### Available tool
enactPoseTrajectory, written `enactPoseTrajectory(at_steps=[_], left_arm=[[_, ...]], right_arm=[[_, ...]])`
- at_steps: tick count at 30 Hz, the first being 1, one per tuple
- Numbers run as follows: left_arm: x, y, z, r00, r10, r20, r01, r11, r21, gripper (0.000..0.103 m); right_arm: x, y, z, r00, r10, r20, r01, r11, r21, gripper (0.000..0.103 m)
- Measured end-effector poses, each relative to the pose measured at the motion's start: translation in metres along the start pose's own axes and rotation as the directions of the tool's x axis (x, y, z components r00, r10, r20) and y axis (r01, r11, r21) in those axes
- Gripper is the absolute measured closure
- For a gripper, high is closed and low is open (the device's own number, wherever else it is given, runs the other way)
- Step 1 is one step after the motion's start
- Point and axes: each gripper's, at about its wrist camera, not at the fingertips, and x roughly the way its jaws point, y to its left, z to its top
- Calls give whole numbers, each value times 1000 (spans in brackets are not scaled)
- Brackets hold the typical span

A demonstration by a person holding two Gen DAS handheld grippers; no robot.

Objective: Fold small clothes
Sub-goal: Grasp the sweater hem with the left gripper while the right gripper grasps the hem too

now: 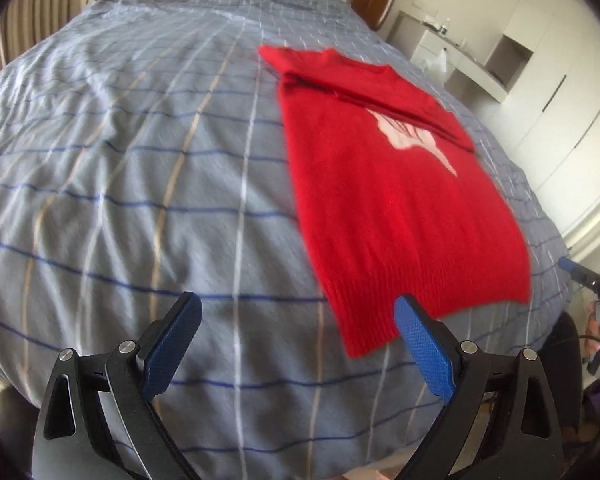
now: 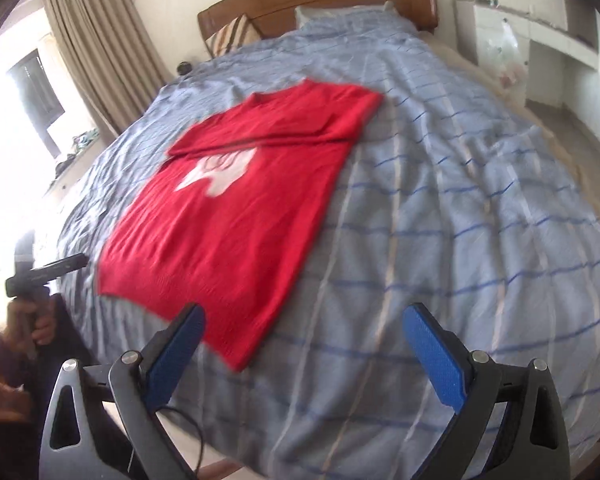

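Red knitwear lies flat on the bed — a small red sweater [image 1: 384, 184] with a pale motif on its chest, its sleeves folded in across the upper part, its ribbed hem nearest the foot of the bed. It rests on a grey-blue checked duvet [image 1: 140, 184] that covers the whole mattress, with a wooden headboard [image 2: 320, 0] and a striped cushion [image 2: 232, 36] at the far end.

Both tools hover above the near edge of the bed, tilted downward. The left gripper [image 1: 298, 340] has its blue-padded fingers spread wide with nothing between them; from its own camera the sweater's hem corner sits just beyond its right-hand finger, apart from the pad. The right gripper [image 2: 302, 348] is likewise spread wide and empty, the hem's other corner showing just past its left-hand finger — not touching it.

Each camera catches the other tool at the frame's edge, gripped by a hand [image 2: 32, 320]. Beige curtains [image 2: 96, 52] hang by a bright window, and white cabinets [image 1: 552, 92] stand along the opposite wall.
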Motion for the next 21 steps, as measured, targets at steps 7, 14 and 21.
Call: enactPoseTrajectory(at_steps=[7, 14, 21], left_arm=[[14, -21, -8, 999, -32, -24, 31, 998, -56, 22], [22, -20, -12, 999, -16, -46, 12, 996, -88, 66], [-7, -10, -14, 995, -101, -9, 99, 984, -150, 101]], right_arm=[[43, 20, -27, 989, 136, -56, -130, 987, 96, 26], [71, 28, -28, 981, 167, -103, -149, 975, 162, 58], [47, 7, -30, 992, 115, -43, -100, 961, 260, 99]])
